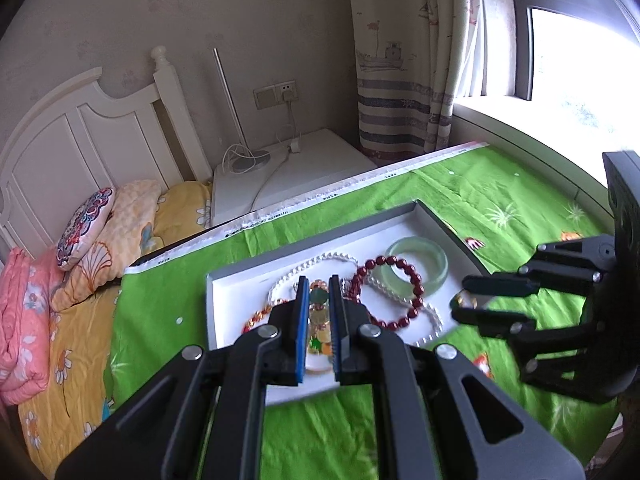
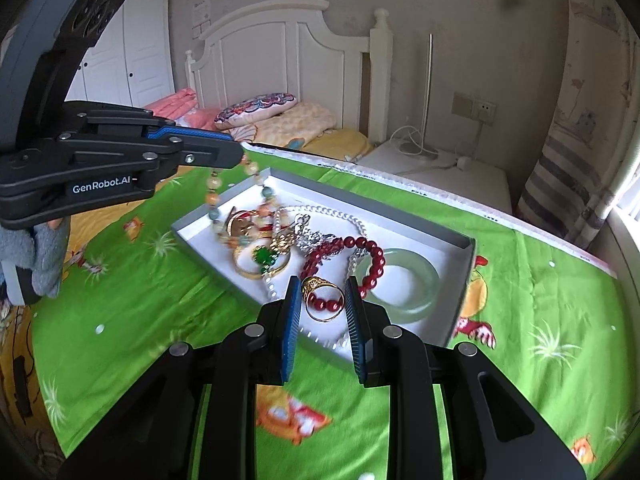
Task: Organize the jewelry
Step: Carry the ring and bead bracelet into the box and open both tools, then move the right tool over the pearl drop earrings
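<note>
The left gripper (image 2: pixel 240 152) is pinching a multicoloured bead necklace (image 2: pixel 212 196) between its nearly closed fingers, the strand hanging down into the shallow white tray (image 2: pixel 464 276) that is sitting on the green cloth (image 2: pixel 540 292). The right gripper (image 2: pixel 323 304) is holding a gold ring (image 2: pixel 324 298) between its fingers, just above the tray's near edge. A red bead bracelet (image 2: pixel 360 256), a pale green bangle (image 2: pixel 408 284) and a pearl strand (image 2: pixel 340 216) are lying tangled inside the tray.
</note>
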The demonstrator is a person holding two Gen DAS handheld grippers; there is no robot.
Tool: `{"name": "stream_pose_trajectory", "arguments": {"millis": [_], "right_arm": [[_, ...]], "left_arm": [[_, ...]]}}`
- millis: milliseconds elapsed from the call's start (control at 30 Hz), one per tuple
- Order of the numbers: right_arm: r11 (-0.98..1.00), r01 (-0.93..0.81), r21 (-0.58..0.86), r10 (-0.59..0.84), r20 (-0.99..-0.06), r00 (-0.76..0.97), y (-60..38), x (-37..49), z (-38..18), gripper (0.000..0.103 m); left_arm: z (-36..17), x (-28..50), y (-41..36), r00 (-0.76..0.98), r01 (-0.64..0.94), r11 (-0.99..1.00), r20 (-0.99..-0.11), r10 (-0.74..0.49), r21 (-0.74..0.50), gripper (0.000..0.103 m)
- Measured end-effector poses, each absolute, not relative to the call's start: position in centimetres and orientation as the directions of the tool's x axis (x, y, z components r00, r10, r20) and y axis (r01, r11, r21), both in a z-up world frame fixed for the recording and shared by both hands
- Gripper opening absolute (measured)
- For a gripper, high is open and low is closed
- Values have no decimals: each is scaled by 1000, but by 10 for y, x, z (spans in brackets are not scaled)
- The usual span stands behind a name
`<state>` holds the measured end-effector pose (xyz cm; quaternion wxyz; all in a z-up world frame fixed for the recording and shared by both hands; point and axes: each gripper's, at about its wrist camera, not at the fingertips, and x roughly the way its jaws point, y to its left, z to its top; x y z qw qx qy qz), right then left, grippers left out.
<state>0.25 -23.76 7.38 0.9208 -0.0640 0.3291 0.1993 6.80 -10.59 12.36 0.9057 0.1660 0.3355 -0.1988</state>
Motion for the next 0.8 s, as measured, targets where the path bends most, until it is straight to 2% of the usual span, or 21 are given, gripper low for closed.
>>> {"name": "stream_pose_trajectory", "arguments": {"millis": [400, 467, 500, 533, 600, 667, 733, 800], "right_arm": [[934, -357, 23, 283, -657, 699, -228, 54, 60, 24], [941, -335, 47, 281, -663, 694, -232, 61, 56, 27], [945, -319, 66, 280, -668, 690, -236, 63, 55, 35], [948, -308, 79, 280, -670, 688, -239, 63, 54, 49], [950, -298, 98, 287, -656, 698, -248, 55, 57, 65], [951, -295, 93, 284, -643, 711, -255, 45, 61, 66], [954, -291, 78, 272, -636, 722, -264, 32, 67, 67], [956, -286, 58, 257, -632, 731, -272, 16, 72, 70]], "left_arm": [[103, 128, -121, 689, 412, 897, -698, -193, 159, 9], [99, 136, -118, 686, 390, 910, -703, -187, 139, 10], [97, 139, -115, 688, 378, 918, -701, -189, 123, 13], [95, 139, -113, 687, 372, 921, -701, -192, 113, 19], [93, 136, -107, 689, 358, 929, -698, -194, 96, 67], [95, 125, -101, 722, 349, 930, -666, -190, 112, 80], [96, 114, -95, 734, 348, 928, -654, -183, 130, 84], [98, 101, -87, 742, 344, 927, -648, -173, 146, 96]]}}
